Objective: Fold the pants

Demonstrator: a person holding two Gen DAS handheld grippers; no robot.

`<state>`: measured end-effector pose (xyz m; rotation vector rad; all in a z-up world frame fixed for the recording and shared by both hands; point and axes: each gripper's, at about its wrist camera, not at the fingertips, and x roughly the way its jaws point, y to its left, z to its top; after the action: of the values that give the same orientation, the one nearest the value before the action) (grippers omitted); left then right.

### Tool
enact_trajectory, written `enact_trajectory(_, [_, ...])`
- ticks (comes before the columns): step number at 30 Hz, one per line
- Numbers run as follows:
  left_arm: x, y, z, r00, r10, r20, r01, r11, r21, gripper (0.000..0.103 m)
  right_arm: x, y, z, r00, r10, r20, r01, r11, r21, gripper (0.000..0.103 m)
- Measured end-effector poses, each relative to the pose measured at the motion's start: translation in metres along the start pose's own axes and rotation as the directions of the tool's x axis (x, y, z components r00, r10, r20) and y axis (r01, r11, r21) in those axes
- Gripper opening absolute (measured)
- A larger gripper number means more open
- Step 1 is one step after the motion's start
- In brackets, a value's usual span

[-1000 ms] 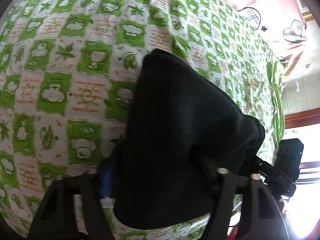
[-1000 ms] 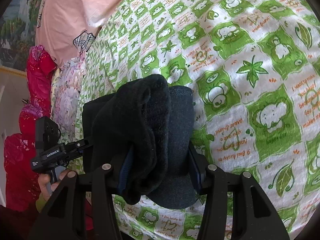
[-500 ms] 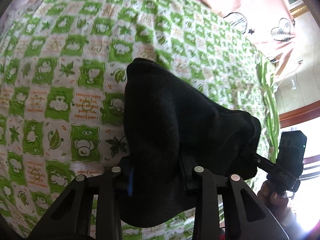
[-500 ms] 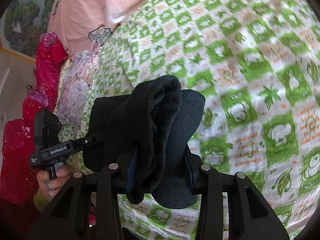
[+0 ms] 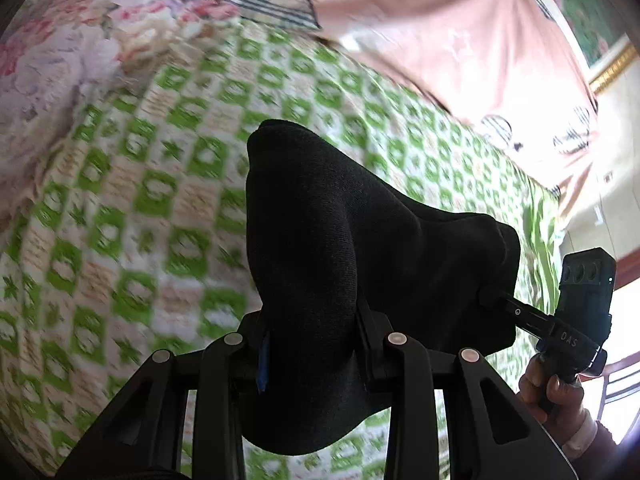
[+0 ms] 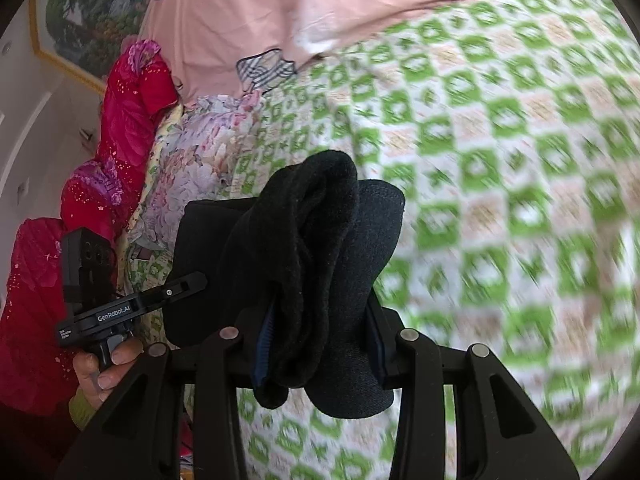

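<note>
The black pants (image 5: 360,248) hang bunched between both grippers, lifted above the green-and-white checked bed sheet (image 5: 120,208). My left gripper (image 5: 312,344) is shut on one end of the fabric; its fingertips are hidden under the cloth. My right gripper (image 6: 320,344) is shut on the other end of the pants (image 6: 304,248), thick folds draped over its jaws. The right gripper also shows in the left wrist view (image 5: 576,312), held by a hand. The left gripper also shows in the right wrist view (image 6: 100,292).
A pink quilt with heart prints (image 5: 440,32) lies at the far side of the bed. A floral blanket (image 5: 48,64) and a red padded garment (image 6: 120,120) lie at one side. The sheet (image 6: 500,160) spreads beyond the pants.
Both grippers have lifted and tilted up with the pants. The views now reach the pink quilt and floral blanket, and the sheet is motion-blurred.
</note>
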<state>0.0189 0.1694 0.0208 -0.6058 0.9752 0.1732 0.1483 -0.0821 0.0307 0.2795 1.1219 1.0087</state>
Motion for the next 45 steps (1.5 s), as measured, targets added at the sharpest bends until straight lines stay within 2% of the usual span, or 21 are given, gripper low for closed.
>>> enact_trajectory(5, [0.001,0.029,0.024,0.999,0.020,0.031,-0.018,0.999,-0.033,0.033,0.029,0.007,0.025,0.999,0.028,-0.031,-0.029,0.999,-0.037,0.041])
enact_trajectory(9, [0.010,0.047,0.031,0.999,0.029,0.023,-0.028,0.998,-0.058,0.033,0.051,0.008,0.034,0.997,0.031,-0.071,-0.035,0.998,-0.054,0.041])
enact_trajectory(15, [0.022,0.063,0.028,0.999,0.033,-0.002,-0.033,0.996,-0.086,0.033,0.072,0.001,0.034,0.993,0.017,-0.114,-0.021,0.999,-0.042,0.041])
enact_trajectory(19, [0.029,0.068,0.023,0.999,0.036,-0.016,-0.038,0.994,-0.100,0.038,0.080,-0.007,0.032,0.992,0.005,-0.125,-0.008,1.000,-0.021,0.043])
enact_trajectory(22, [0.033,0.071,0.022,0.998,0.056,-0.027,-0.059,0.993,-0.100,0.048,0.082,-0.017,0.032,0.992,-0.007,-0.129,0.007,1.000,0.002,0.049])
enact_trajectory(24, [0.036,0.075,0.021,0.997,0.075,-0.033,-0.078,0.991,-0.108,0.051,0.083,-0.024,0.032,0.991,-0.006,-0.130,0.008,1.000,0.017,0.050])
enact_trajectory(28, [0.039,0.083,0.019,0.997,0.074,-0.034,-0.077,0.990,-0.117,0.061,0.084,-0.030,0.029,0.991,0.006,-0.134,-0.003,1.000,0.026,0.054])
enact_trajectory(36, [0.032,0.080,0.014,0.995,0.097,-0.029,-0.099,0.990,-0.104,0.062,0.076,-0.029,0.026,0.992,-0.006,-0.123,0.011,0.999,0.047,0.056])
enact_trajectory(40, [0.023,0.076,0.011,0.992,0.122,-0.024,-0.124,0.987,-0.098,0.066,0.063,-0.029,0.023,0.994,-0.047,-0.096,0.051,0.998,0.047,0.058])
enact_trajectory(45, [0.002,0.067,0.004,0.985,0.170,0.022,-0.168,0.982,-0.085,0.073,0.042,-0.018,0.018,0.994,-0.097,-0.044,0.098,0.995,0.024,0.061])
